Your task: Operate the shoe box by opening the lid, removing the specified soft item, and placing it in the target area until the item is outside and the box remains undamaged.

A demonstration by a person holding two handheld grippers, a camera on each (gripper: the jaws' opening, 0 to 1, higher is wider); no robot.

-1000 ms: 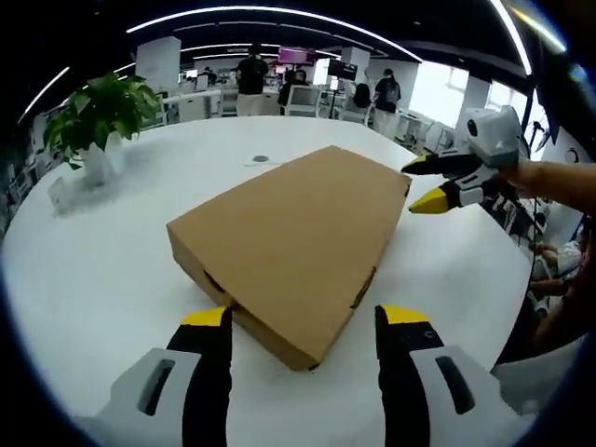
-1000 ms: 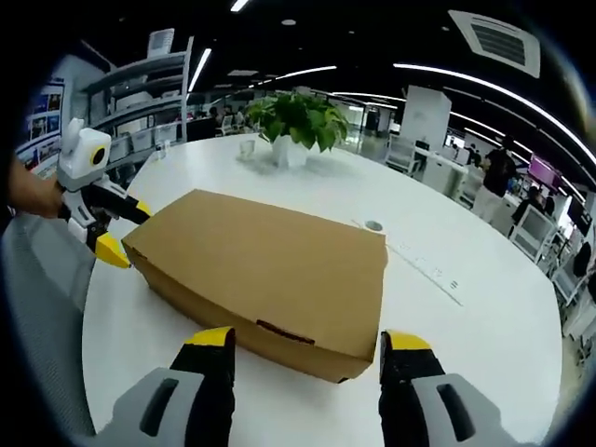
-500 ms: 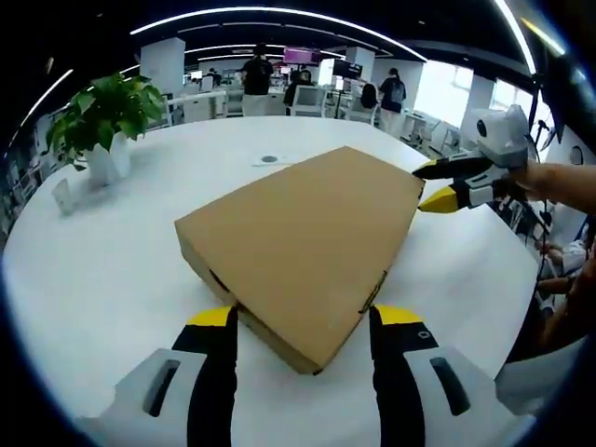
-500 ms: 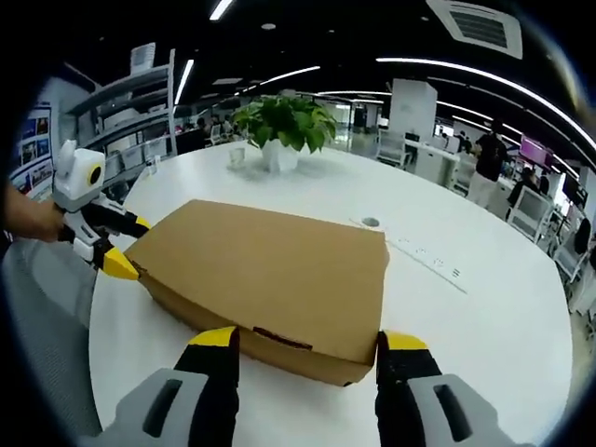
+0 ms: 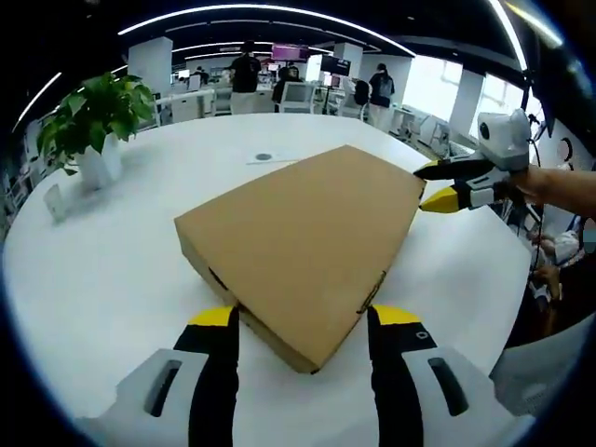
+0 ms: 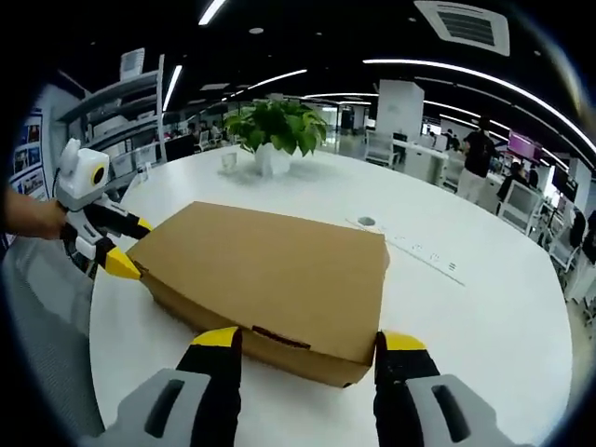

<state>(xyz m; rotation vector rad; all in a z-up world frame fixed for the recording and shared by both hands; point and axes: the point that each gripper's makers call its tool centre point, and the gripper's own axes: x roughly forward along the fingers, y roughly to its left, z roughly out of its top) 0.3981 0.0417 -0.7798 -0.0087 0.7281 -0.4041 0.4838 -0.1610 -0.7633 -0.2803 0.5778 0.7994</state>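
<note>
Both grippers stand at opposite corners of the closed shoe box [image 5: 303,247], which lies flat on the white table [image 5: 102,270]. Left gripper [image 5: 303,318] has its jaws spread, and one box corner sits just ahead of it, between the two yellow tips. Right gripper [image 6: 307,341] is also spread wide, with the front edge of the box between its tips; from the left gripper view it shows at the far corner, on the right. So the long axis of the box runs diagonally away from each gripper toward the other one. Neither is clearly nearer, I judge. The lid is still closed and the soft item is hidden inside.
</note>
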